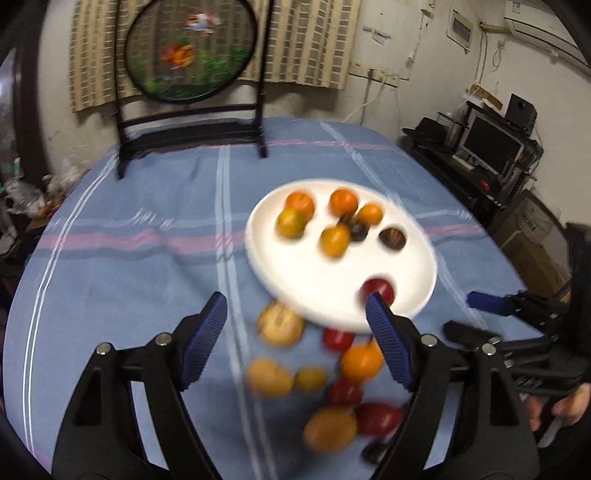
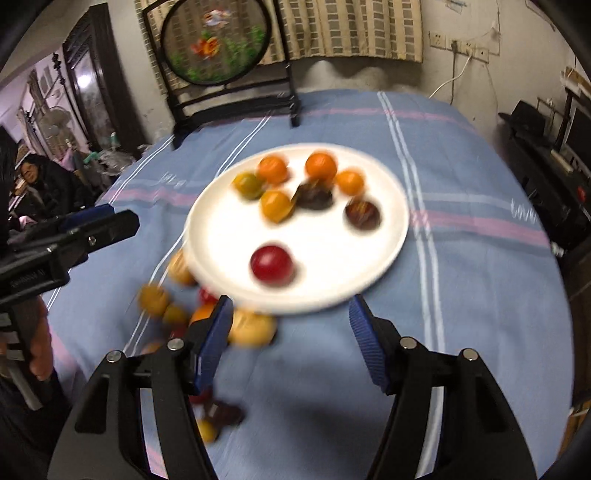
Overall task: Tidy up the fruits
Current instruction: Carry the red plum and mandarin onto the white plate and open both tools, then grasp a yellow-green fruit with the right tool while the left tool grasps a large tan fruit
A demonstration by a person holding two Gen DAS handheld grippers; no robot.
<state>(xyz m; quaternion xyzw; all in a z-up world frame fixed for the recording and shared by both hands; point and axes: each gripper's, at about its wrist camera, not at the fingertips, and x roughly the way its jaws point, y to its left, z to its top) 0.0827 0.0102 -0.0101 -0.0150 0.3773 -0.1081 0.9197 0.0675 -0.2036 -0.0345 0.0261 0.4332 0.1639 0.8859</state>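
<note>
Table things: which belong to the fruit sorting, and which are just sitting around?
Part of the job:
- white plate
- fruits on the plate
- loose fruits on the cloth
- left hand-held gripper, open
- right hand-held gripper, open

Just lying about:
- round goldfish screen
- blue striped tablecloth

A lived-in home: a table (image 2: pixel 480 258) under a blue striped cloth, a round goldfish screen (image 1: pixel 192 48) on a dark stand, a checked curtain (image 2: pixel 351 29), a monitor (image 1: pixel 493 144) on cluttered shelving, and a seated woman (image 2: pixel 40 184) in a side room.
</note>
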